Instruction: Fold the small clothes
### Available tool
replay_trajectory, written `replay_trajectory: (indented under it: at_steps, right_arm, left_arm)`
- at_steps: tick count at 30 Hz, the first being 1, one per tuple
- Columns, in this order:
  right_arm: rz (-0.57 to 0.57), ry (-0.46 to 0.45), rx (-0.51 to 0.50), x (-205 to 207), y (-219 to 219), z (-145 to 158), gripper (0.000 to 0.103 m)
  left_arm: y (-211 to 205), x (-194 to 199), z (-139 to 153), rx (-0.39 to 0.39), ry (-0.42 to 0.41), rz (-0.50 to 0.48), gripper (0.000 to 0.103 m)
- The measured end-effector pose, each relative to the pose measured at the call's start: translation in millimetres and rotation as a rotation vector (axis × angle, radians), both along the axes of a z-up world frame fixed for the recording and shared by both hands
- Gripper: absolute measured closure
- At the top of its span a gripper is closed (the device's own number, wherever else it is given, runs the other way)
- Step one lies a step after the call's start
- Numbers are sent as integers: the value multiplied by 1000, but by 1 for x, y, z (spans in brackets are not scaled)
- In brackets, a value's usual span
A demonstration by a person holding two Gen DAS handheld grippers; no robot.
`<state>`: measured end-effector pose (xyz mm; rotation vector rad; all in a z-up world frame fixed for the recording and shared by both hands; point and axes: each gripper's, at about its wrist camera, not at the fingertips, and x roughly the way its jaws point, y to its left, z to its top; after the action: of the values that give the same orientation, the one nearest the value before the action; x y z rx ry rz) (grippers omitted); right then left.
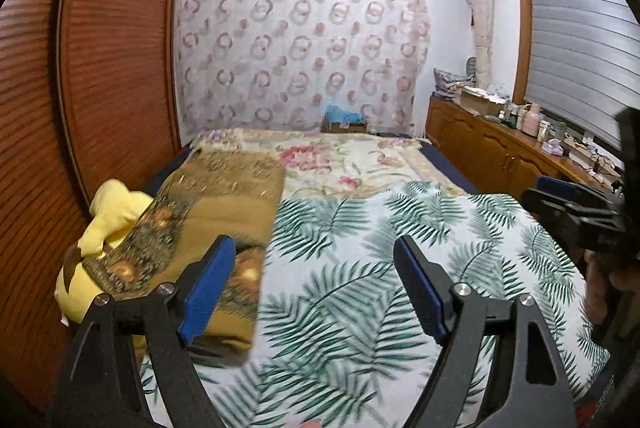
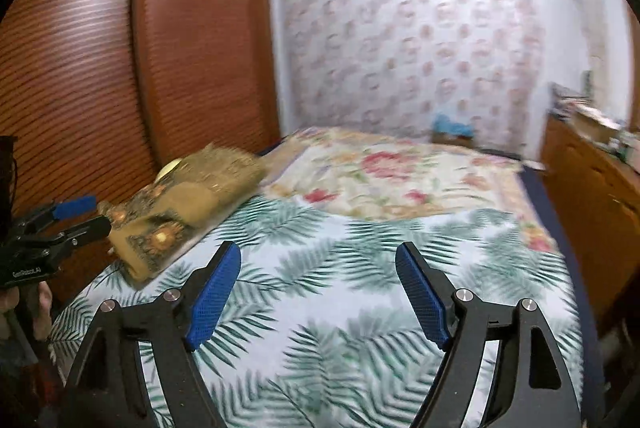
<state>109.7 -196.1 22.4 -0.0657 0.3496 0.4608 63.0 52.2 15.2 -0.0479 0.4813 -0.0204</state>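
Observation:
A folded ochre cloth with a flower print (image 1: 224,204) lies at the left side of the bed, partly on top of a yellow garment (image 1: 112,216) by the wardrobe. My left gripper (image 1: 314,248) hovers open just right of the cloth, nothing between its blue pads. In the right wrist view the same cloth (image 2: 188,200) lies at left, a sliver of the yellow garment (image 2: 170,168) behind it, and the left gripper (image 2: 80,216) sits at its near end, held by a hand. My right gripper (image 2: 318,252) stands open and empty over the palm-leaf sheet; it also shows at the left wrist view's right edge (image 1: 560,196).
The bed carries a palm-leaf sheet (image 1: 360,268) in front and a floral quilt (image 1: 340,160) behind. A wooden wardrobe (image 1: 120,48) walls the left side. A low sideboard (image 1: 500,144) with bottles and boxes runs along the right. A box with something blue (image 1: 344,120) sits at the head.

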Motion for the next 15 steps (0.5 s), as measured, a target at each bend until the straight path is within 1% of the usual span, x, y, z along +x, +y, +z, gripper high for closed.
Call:
replay_trajectory:
  at_steps: [5, 8, 15]
  right_arm:
    - [-118, -57, 36, -50, -34, 12, 22]
    - [-172, -91, 43, -74, -45, 17, 22]
    - [-222, -111, 68, -109, -49, 21, 22]
  left_arm:
    - [-33, 1, 17, 14, -22, -42, 21]
    - [-48, -1, 25, 19, -37, -55, 21]
    - [-68, -7, 33, 27, -51, -64, 21]
